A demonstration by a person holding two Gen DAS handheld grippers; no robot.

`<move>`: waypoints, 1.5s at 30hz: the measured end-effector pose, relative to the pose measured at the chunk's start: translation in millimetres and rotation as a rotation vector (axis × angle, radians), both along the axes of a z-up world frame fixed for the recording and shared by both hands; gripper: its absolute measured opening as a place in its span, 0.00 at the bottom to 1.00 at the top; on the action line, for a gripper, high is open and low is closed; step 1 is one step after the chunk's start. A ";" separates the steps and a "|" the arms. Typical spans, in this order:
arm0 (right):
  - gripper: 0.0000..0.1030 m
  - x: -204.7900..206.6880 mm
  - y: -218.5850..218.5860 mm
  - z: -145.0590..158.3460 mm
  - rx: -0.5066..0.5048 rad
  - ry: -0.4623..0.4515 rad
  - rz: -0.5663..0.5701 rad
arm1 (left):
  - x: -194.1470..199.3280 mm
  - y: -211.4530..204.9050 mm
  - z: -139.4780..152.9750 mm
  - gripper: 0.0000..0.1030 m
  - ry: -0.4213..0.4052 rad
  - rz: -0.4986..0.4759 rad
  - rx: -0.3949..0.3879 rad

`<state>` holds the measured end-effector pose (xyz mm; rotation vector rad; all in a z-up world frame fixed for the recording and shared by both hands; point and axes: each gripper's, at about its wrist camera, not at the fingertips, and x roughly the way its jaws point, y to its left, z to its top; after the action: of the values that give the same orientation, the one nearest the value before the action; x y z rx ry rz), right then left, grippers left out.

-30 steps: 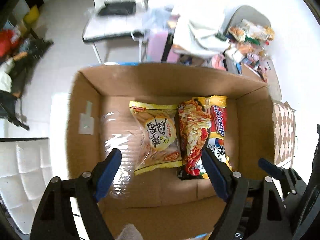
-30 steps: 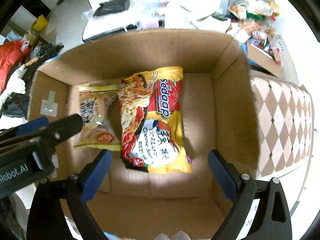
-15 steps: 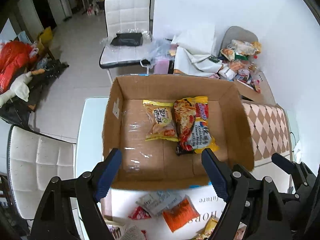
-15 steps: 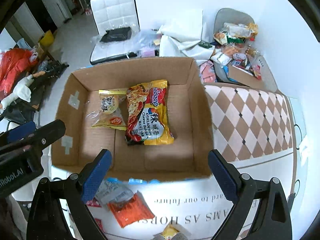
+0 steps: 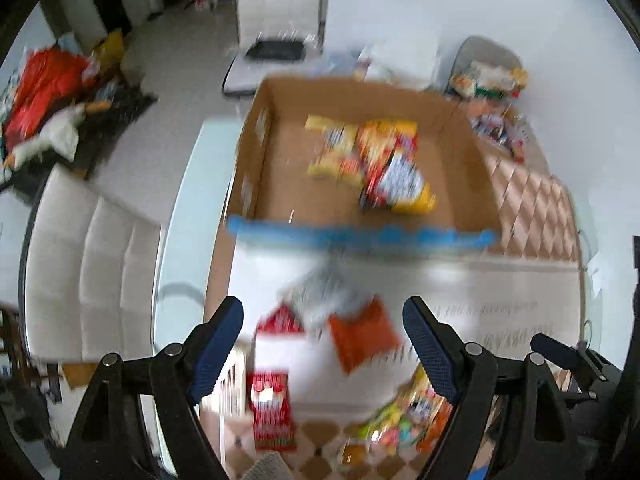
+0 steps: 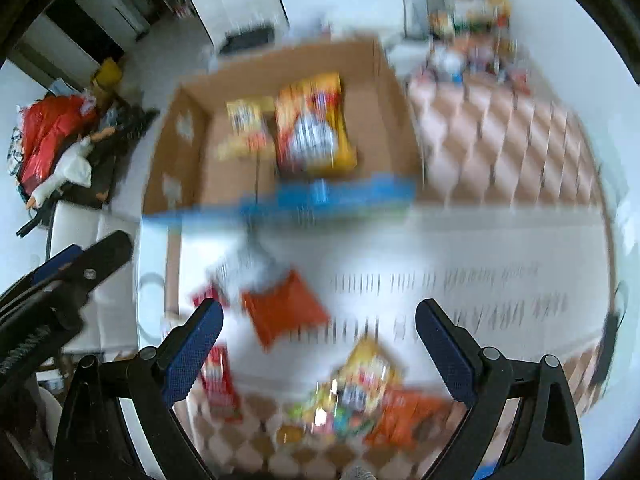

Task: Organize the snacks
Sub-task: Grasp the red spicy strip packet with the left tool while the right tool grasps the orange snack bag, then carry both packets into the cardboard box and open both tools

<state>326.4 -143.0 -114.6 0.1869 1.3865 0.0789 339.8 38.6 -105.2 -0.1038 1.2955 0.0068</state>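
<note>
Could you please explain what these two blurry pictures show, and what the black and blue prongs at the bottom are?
Each picture comes from a camera on a hand-held gripper, looking along its two blue-padded fingers. The left gripper and right gripper both stand open, holding nothing. Ahead sits a cardboard box holding a yellow snack packet beside a noodle packet. On the table nearer the grippers lie loose snacks, including an orange packet and a red packet. The blur comes from motion.

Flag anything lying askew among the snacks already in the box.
In the cardboard box, the large noodle packet lies tilted, its edge apparently overlapping the smaller yellow packet. Blur hides finer detail.
</note>
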 end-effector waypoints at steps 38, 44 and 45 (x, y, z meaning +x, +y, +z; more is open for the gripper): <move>0.52 -154.0 -59.3 -225.7 -0.023 0.521 -0.235 | -85.8 32.0 -225.0 0.48 0.457 0.144 0.024; 0.42 -143.7 -69.2 -214.2 -0.005 0.508 -0.222 | -83.0 23.9 -221.5 0.40 0.440 0.123 0.042; 0.41 -142.8 -72.3 -211.6 -0.002 0.506 -0.220 | -85.3 23.3 -220.7 0.40 0.438 0.124 0.036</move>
<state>183.5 -215.3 -326.2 0.3750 1.8587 -0.1645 254.5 61.9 -325.9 -0.1572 1.7236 0.1670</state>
